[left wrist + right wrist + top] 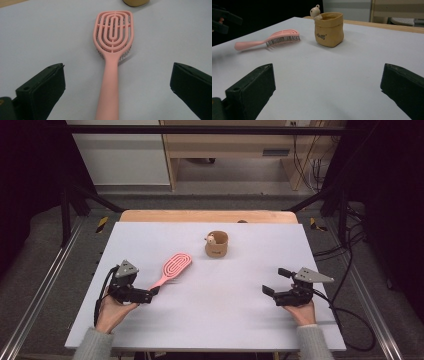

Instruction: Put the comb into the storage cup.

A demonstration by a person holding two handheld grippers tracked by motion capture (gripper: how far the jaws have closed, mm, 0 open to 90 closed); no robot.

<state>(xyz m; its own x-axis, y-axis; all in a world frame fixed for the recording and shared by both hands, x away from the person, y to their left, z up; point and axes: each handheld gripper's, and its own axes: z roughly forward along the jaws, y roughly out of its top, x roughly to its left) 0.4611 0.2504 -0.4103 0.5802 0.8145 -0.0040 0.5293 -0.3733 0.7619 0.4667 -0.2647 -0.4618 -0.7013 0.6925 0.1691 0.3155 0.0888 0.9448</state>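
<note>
So the pink plastic vent hairbrush [113, 50] lies flat on the white tabletop [225, 315], bristles down, its handle end pointing at the left gripper [152, 292]. In the left gripper view the handle runs right up the middle between the two black jaws, and they stand wide apart with clear table on both sides of it. Nothing is pinched, so the brush just rests there loose.

The right gripper [274, 281] sits over at the other side of the table, jaws spread as well and nothing between them.

My read: this is either a release or the line-up for a pick, hard to say which. If it's a pick, the next move calls for closing squarely on the thin handle without nudging the brush sideways.

Just behind the brush stands a small tan paper-bag style pot [329, 28] with a little bear figure [315, 11] at its rim. The pot's inside is hidden from every angle, the print on its front is too blurry to read, and the handle's end is cut off at the frame bottom.
</note>
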